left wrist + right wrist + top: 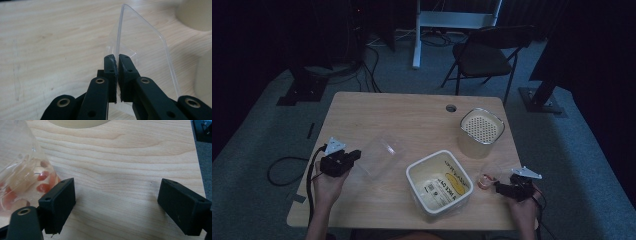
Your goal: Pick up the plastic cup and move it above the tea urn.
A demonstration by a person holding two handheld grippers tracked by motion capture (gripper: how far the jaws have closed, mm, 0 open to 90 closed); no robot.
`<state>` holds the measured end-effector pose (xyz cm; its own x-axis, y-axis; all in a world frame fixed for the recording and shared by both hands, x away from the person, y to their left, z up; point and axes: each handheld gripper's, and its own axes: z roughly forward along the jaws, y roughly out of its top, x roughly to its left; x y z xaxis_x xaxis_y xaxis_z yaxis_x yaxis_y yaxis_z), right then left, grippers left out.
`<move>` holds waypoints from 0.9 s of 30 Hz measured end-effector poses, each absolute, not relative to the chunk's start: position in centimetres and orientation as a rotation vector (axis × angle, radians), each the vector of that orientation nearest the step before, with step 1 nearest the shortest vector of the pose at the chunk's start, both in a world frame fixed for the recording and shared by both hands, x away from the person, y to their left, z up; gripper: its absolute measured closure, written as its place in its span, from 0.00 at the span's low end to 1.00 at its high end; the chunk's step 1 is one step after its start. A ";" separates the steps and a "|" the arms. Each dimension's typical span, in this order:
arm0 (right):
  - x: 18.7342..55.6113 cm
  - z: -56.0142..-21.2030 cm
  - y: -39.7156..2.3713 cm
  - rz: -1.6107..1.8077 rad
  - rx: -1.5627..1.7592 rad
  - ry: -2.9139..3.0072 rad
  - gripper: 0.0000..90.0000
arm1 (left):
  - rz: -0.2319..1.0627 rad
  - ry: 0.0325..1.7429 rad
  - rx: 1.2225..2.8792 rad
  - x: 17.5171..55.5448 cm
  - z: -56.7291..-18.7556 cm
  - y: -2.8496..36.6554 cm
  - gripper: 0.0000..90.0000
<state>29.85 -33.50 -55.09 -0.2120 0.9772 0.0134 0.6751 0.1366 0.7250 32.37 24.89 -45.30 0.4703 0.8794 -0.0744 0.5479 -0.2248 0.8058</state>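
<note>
The left tool (117,75) is clamped on the edge of a clear lid (142,50); in the left gripper view the two black jaws meet on the thin plastic at lower centre, and the lid rises edge-on toward the top of the frame. In the high view the lid (382,152) sits left of centre, just beside the left tool (354,156), and looks tilted over the worktop (377,107). A white tub (439,184) stands open at lower centre with a printed packet (443,187) inside. A second tub (482,131), with a perforated top, is at upper right.

The right tool (116,205) is spread wide, holding nothing. Its left jaw sits just beside a small clear cup (22,175) with reddish pieces in it, at the left of the right gripper view; whether they touch cannot be told. In the high view the cup (486,179) is right of the open tub, near the right tool (502,188).

The step in hand looks like carrying the lid to the open tub. To do it well, keep the grip firm, since thin plastic may slip or flex. Turn the lid flat before lowering, square its corners with the tub's rim, and set it down evenly. The right tool could steady the tub's wall, staying clear of the cup so it is not knocked over.
</note>
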 end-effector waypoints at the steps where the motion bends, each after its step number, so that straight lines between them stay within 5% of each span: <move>1: 29.8 -55.1 -33.5 0.850 1.582 1.950 0.16 | 0.517 1.176 1.908 32.3 -44.9 24.9 0.97; 27: 29.9 -55.1 -33.5 0.849 1.580 1.951 0.16 | 0.518 0.903 1.863 30.9 -36.5 22.9 0.97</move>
